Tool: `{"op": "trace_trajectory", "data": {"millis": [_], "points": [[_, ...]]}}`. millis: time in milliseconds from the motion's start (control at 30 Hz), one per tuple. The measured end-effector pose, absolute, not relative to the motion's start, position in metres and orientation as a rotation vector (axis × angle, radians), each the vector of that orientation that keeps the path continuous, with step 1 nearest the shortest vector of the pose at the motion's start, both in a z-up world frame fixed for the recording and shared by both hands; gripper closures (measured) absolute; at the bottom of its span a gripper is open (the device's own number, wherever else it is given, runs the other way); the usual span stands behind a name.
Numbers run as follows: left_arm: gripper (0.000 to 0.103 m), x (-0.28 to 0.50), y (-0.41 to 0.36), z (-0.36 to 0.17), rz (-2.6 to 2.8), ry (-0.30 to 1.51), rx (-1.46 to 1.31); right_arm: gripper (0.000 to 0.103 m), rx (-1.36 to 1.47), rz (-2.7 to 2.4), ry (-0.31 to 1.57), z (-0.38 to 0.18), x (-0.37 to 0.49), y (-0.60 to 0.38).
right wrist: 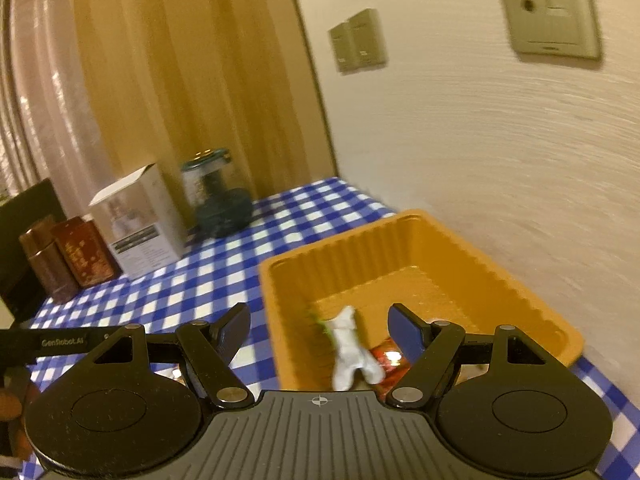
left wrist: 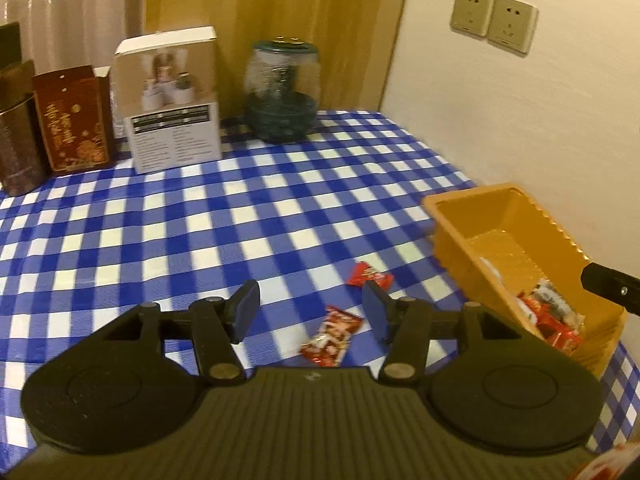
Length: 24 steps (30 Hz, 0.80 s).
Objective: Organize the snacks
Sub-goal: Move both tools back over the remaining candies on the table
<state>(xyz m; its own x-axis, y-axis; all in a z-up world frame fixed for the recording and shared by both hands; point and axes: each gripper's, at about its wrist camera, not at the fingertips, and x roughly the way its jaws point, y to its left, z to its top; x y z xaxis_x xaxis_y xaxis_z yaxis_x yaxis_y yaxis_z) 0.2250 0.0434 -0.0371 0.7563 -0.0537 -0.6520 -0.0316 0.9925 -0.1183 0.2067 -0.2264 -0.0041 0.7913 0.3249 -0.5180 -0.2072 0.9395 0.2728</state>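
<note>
Blue-and-white checked tablecloth (left wrist: pixel 240 216), cream wall behind. The left gripper (left wrist: pixel 310 312) hangs with jaws apart and nothing in them, right above a crinkly red candy wrapper (left wrist: pixel 331 337) at lower centre, long axis running lower left to upper right. A second red candy (left wrist: pixel 369 274) lies just beyond. The ribbed orange plastic tray (left wrist: pixel 472 216) sits at right, some sweets inside. The right gripper (right wrist: pixel 320 330) is open and empty over the tray, so left looks nearer.
</note>
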Motion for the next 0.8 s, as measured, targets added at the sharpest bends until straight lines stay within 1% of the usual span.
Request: {"op": "trace_trajectory", "data": {"millis": [233,433,467,500,533,567,633,700,733,800], "points": [[0.05,0.225,0.051,-0.056,-0.047,0.765,-0.062,0.027,0.18,0.36,0.616,-0.009,0.206,-0.192],[0.05,0.224,0.049,-0.071,-0.065,0.8,0.072,0.028,0.142,0.428,0.644,-0.016,0.205,-0.16],[0.05,0.224,0.051,-0.072,-0.059,0.804,0.073,0.03,0.132,0.432,0.653,-0.018,0.206,-0.155],[0.05,0.224,0.055,-0.073,-0.059,0.806,0.059,0.041,0.125,0.443,0.666,-0.021,0.207,-0.149],[0.05,0.224,0.058,-0.074,-0.062,0.805,0.042,0.049,0.123,0.458,0.68,-0.023,0.208,-0.144],[0.05,0.224,0.061,-0.074,-0.069,0.805,0.023,0.051,0.12,0.469,0.696,-0.026,0.209,-0.139],[0.05,0.226,0.065,-0.076,-0.082,0.804,0.008,0.059,0.111,0.484,0.722,-0.032,0.213,-0.132],[0.05,0.228,0.065,-0.078,-0.103,0.806,0.0,0.064,0.112,0.494,0.749,-0.038,0.218,-0.127],[0.05,0.229,0.064,-0.08,-0.111,0.807,-0.006,0.067,0.107,0.496,0.762,-0.041,0.22,-0.125],[0.051,0.233,0.063,-0.083,-0.13,0.812,-0.016,0.068,0.103,0.496,0.79,-0.048,0.226,-0.123]]}}
